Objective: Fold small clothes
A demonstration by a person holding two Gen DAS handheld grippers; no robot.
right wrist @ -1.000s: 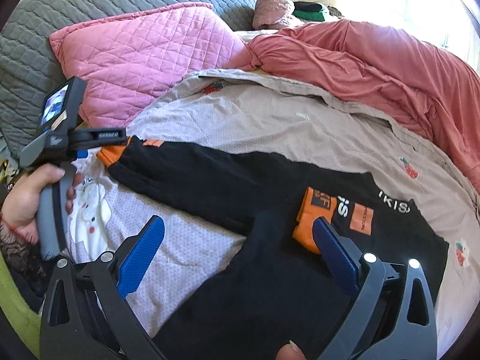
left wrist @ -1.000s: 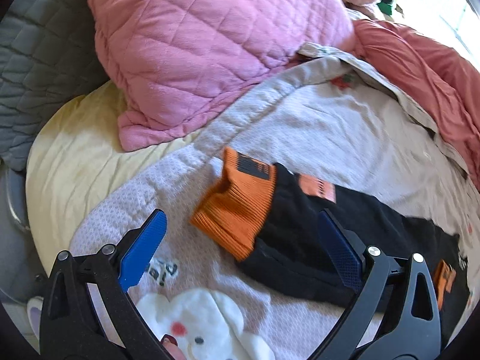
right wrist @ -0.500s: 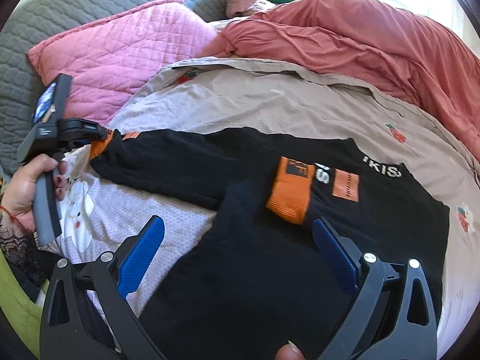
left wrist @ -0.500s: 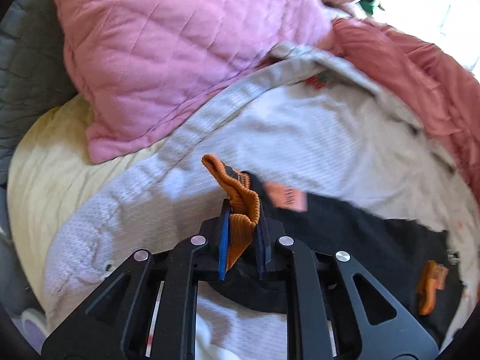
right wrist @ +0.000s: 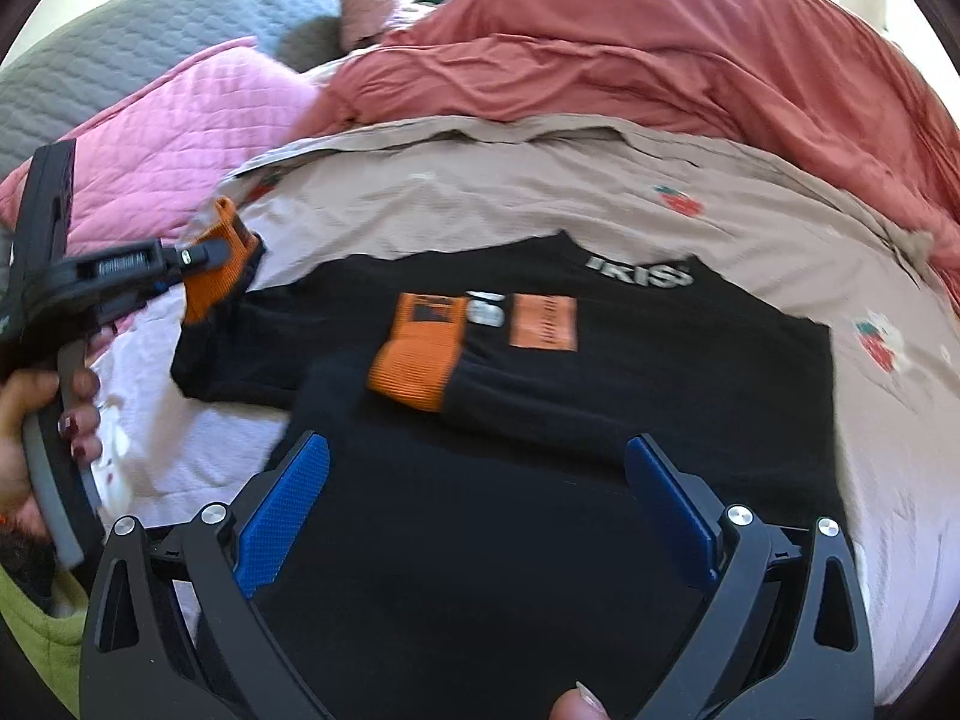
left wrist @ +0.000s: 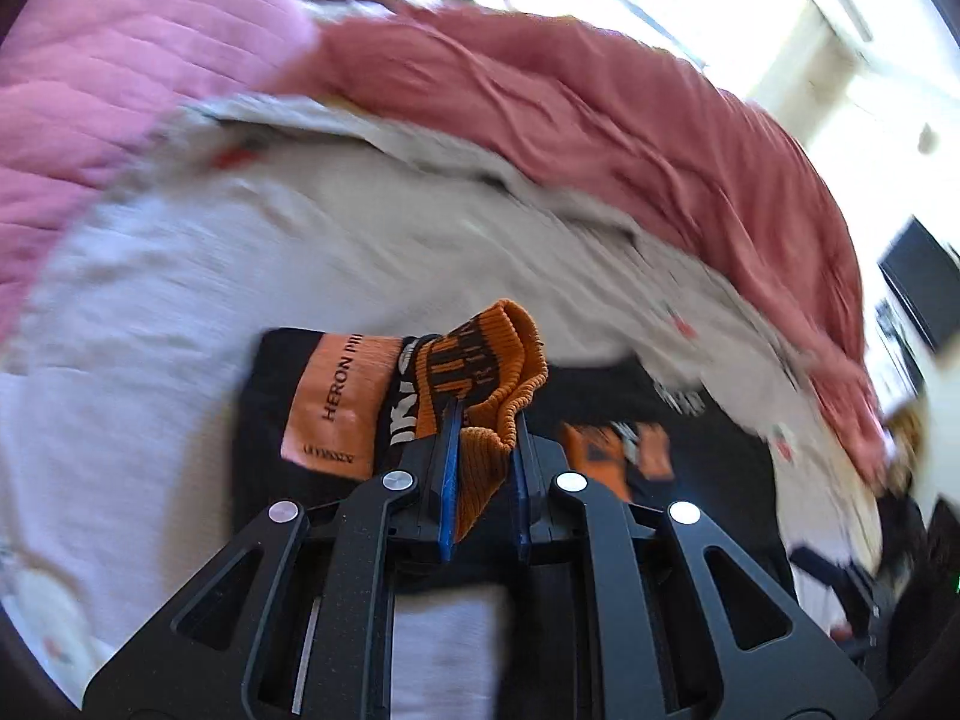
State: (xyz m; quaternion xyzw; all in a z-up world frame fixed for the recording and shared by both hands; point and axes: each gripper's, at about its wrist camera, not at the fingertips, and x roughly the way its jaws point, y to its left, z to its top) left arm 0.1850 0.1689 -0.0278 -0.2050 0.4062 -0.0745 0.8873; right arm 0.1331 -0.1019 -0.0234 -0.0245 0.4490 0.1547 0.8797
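A small black sweater (right wrist: 600, 420) with orange ribbed cuffs lies on a beige sheet. One sleeve is folded across its chest, with that sleeve's orange cuff (right wrist: 417, 360) beside an orange label (right wrist: 543, 324). My left gripper (left wrist: 483, 420) is shut on the other sleeve's orange cuff (left wrist: 486, 360) and holds it lifted above the sweater; it shows at the left in the right wrist view (right wrist: 222, 270). My right gripper (right wrist: 477, 498) is open and empty over the sweater's lower body.
A pink quilted pillow (right wrist: 180, 120) and a grey quilted headboard (right wrist: 120, 48) lie at the far left. A rumpled red blanket (right wrist: 660, 48) runs along the far side. The beige sheet (right wrist: 540, 192) has strawberry prints.
My left gripper closed on the sleeve's orange cuff, lifted it and swung it right over the sweater. My right gripper stayed open and moved a little forward over the sweater.
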